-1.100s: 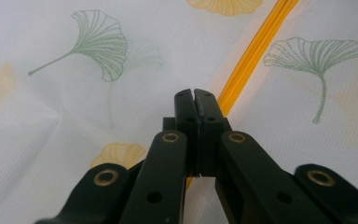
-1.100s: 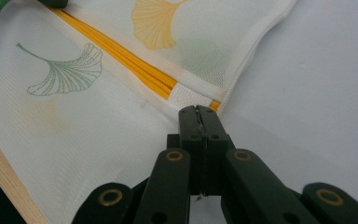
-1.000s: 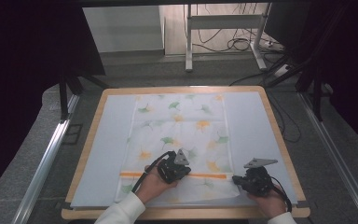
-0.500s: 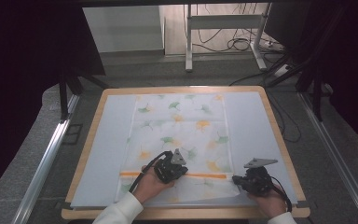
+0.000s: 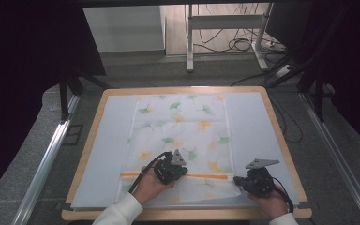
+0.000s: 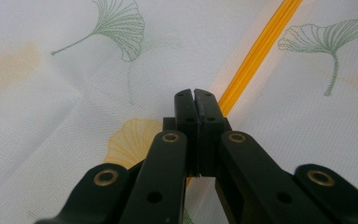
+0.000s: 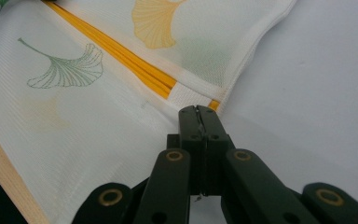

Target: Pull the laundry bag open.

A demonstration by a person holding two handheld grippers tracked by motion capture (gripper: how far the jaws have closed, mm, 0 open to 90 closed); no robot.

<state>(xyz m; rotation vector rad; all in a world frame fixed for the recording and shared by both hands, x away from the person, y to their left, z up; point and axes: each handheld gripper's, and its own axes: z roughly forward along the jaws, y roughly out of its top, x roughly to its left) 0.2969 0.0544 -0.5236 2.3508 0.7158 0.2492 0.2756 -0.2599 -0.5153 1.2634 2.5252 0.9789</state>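
A white cloth (image 5: 183,126) printed with green and yellow ginkgo leaves lies flat on the pale mat (image 5: 103,150), with an orange stripe (image 5: 206,176) across its near end. My left gripper (image 5: 176,169) rests on the cloth at the stripe. In the left gripper view its jaws (image 6: 195,95) are shut, with nothing seen between them, beside the stripe (image 6: 261,46). My right gripper (image 5: 236,179) sits at the cloth's near right edge. Its jaws (image 7: 198,112) are shut right at the hem, where the stripe (image 7: 121,56) ends. I cannot tell whether they touch the cloth (image 7: 74,116).
The mat lies on a table with a wooden rim (image 5: 283,140); its near edge (image 7: 4,168) runs close to the right gripper. Bare mat (image 7: 317,93) flanks the cloth on both sides. Metal rails (image 5: 47,159) run along the floor, and a desk frame (image 5: 225,23) with cables stands beyond.
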